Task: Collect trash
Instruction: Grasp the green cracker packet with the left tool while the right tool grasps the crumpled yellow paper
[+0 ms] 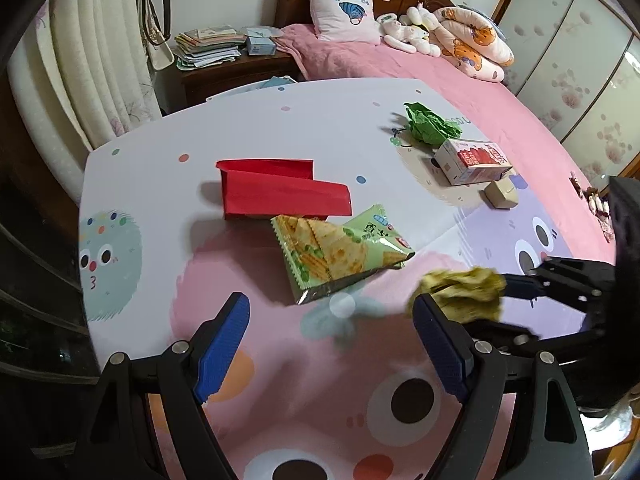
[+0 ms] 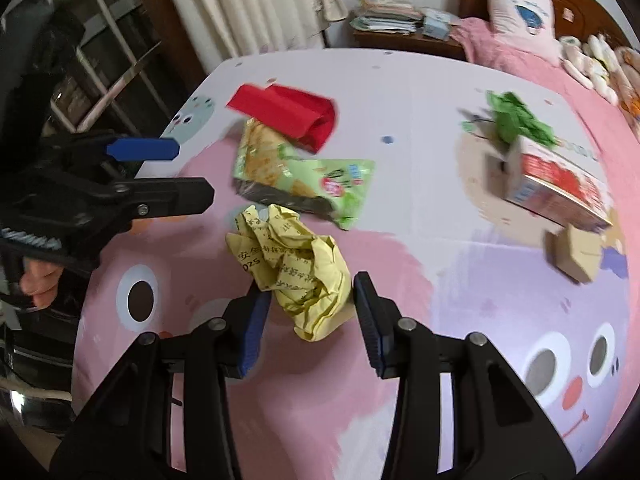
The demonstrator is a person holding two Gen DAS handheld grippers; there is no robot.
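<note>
Trash lies scattered over the tabletop (image 1: pixel 168 136), which carries a cartoon-printed cover. We note a crumpled yellow paper ball (image 2: pixel 296 268) between the fingers of the right gripper (image 2: pixel 308 320); the blue pads stand on either side of it and appear to touch it, though we cannot tell whether they clamp it firmly. In the left wrist view the same yellow paper ball (image 1: pixel 460 292) shows blurred, at the tip of the right gripper (image 1: pixel 508 288) coming in from the right edge.

We find the left gripper (image 1: pixel 332 344) spread wide and holding nothing, above the near part of the tabletop. In the right wrist view it (image 2: pixel 176 172) enters from the left edge, with the person's fingers visible on its handle.

Toward the middle of the tabletop lies a green snack bag (image 1: pixel 340 256), one corner tucked under a folded red paper (image 1: pixel 276 190) that sits just beyond it. Near the right edge we record a crumpled green paper (image 1: pixel 430 124), touching or just beside a red-and-white carton (image 1: pixel 472 160) lying on its side. A small beige box (image 1: pixel 500 194) sits just beside the carton's near end.

Beyond the far edge we see a pink bed (image 1: pixel 420 68) with a pillow (image 1: pixel 344 10), and a nightstand (image 1: pixel 228 68) stacked with papers
</note>
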